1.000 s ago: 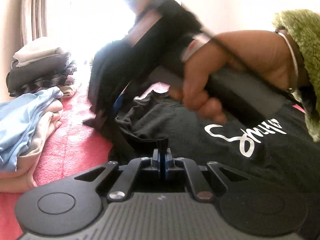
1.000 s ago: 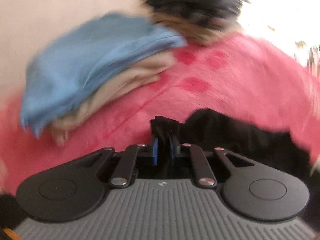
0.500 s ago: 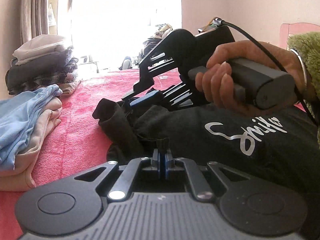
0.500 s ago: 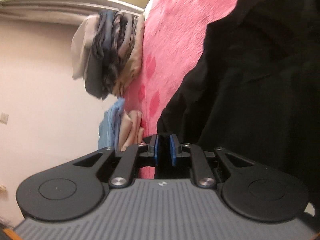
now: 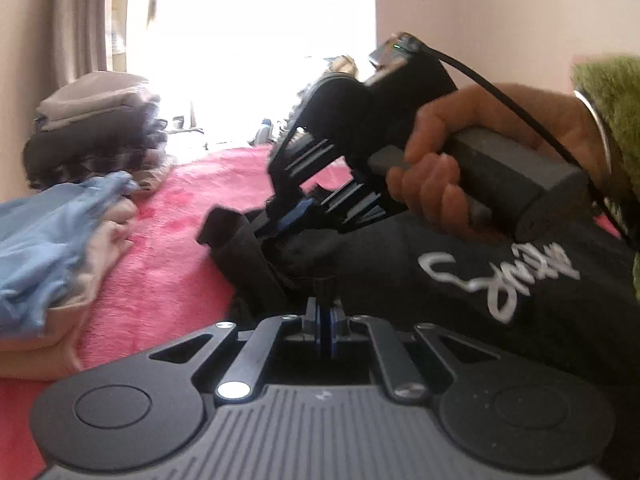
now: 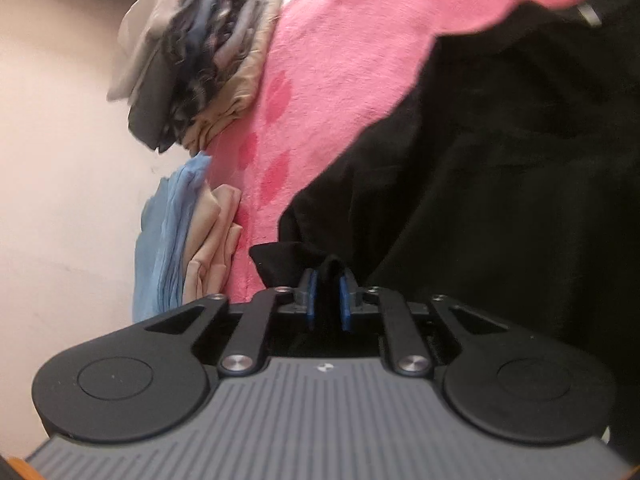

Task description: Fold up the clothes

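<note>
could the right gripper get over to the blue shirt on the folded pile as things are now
Probably not yet. The right gripper is shut on a fold of the black shirt. The blue shirt lies across open pink blanket with nothing between, so the path looks free once it lets go.

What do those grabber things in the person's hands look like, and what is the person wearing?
Each grabber is black with a ribbed grey top, two round discs at the sides, silver screws and blue pads on its fingers: left gripper, right gripper. The right one has a chunky grey handle and a thin black cable. The person wears a fuzzy green sleeve and a thin silver bangle.
</note>
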